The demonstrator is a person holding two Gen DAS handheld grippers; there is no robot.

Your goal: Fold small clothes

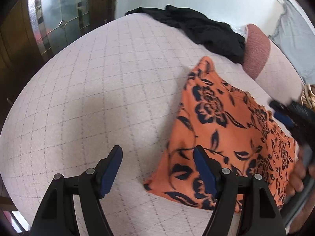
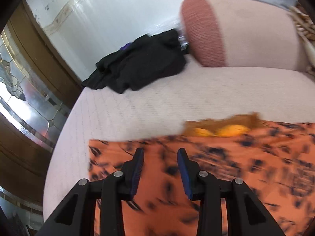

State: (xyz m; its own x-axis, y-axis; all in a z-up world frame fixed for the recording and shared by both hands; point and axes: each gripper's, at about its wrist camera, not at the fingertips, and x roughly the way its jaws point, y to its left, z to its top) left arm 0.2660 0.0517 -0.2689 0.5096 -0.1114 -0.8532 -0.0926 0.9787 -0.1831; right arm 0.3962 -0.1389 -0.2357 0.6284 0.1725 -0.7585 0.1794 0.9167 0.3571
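Left gripper (image 1: 157, 153) open over bedspread (image 1: 98, 98), right finger overlapping orange garment (image 1: 226, 133).

Spread flat on the bed (image 1: 102, 90), toward its near right part: the cloth (image 1: 226, 133), with the left gripper (image 1: 157, 153) at its left edge, one finger over the cloth and the other over bare bed, and the right gripper (image 2: 160, 153) over its right part. Behind the cloth, well apart, at the bed's far edge: the heap (image 1: 202, 31). Just right of the heap, touching it: the bolster (image 1: 256, 51).
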